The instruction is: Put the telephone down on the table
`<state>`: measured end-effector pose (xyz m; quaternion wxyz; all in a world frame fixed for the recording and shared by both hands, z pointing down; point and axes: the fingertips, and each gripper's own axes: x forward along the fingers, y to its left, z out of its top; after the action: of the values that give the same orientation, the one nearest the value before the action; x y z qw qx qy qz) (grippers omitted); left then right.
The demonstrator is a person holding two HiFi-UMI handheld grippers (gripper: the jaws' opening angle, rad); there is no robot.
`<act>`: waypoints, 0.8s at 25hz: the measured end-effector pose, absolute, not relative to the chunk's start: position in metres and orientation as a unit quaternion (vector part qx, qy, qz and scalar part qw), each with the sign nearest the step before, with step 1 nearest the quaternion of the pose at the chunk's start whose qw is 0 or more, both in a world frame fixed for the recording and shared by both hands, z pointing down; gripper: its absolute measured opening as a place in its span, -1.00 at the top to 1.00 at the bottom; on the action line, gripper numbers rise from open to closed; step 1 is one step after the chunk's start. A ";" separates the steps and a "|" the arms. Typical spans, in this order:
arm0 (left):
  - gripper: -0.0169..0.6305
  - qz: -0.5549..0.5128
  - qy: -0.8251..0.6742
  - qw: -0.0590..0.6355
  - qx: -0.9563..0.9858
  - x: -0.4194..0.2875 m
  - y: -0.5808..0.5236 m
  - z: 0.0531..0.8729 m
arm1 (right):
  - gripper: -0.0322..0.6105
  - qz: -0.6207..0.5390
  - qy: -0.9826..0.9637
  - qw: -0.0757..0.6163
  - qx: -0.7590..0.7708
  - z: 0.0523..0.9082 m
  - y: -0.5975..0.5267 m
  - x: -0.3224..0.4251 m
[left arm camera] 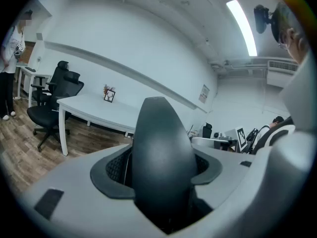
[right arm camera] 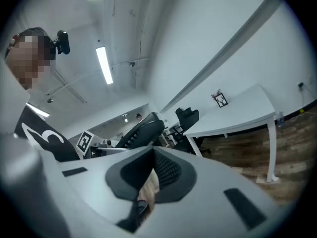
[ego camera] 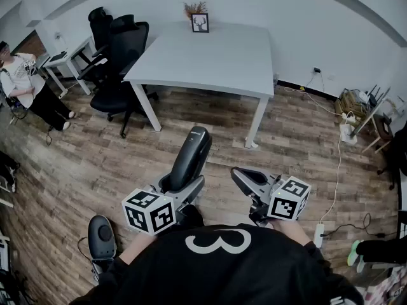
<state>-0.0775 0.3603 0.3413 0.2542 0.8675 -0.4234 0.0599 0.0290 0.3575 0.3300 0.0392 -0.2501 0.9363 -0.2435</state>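
Note:
A black telephone handset [ego camera: 189, 156] stands up out of my left gripper [ego camera: 183, 186], which is shut on its lower end. In the left gripper view the handset [left arm camera: 161, 157] fills the space between the pads [left arm camera: 111, 170] and points toward the white table [left arm camera: 94, 108]. That table [ego camera: 216, 56] stands some way ahead across the wooden floor. My right gripper [ego camera: 245, 178] is held beside the left one, shut with nothing in it. In the right gripper view its pads [right arm camera: 168, 170] meet at the tip, and the handset [right arm camera: 141, 130] shows beyond them to the left.
A framed picture [ego camera: 200, 23] and a small plant [ego camera: 194, 7] sit at the table's far edge. Black office chairs [ego camera: 117, 62] stand left of the table, near a seated person [ego camera: 25, 81]. A black rounded object [ego camera: 100, 237] lies by my left side. Cables and a power strip [ego camera: 346, 132] cross the floor at right.

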 end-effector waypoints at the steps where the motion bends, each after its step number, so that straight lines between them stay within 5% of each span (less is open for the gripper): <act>1: 0.04 0.061 -0.423 0.255 0.868 -0.075 0.360 0.341 | 0.88 -0.242 0.936 0.040 -0.252 0.329 0.357 0.032; 20: 0.04 0.085 -0.410 0.251 0.873 -0.048 0.359 0.341 | 0.88 -0.243 0.927 0.074 -0.276 0.328 0.352 0.062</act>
<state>-0.0481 0.3594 0.3415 0.2509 0.8728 -0.4100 0.0849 0.0619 0.3522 0.3278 0.0736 -0.2765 0.9270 -0.2426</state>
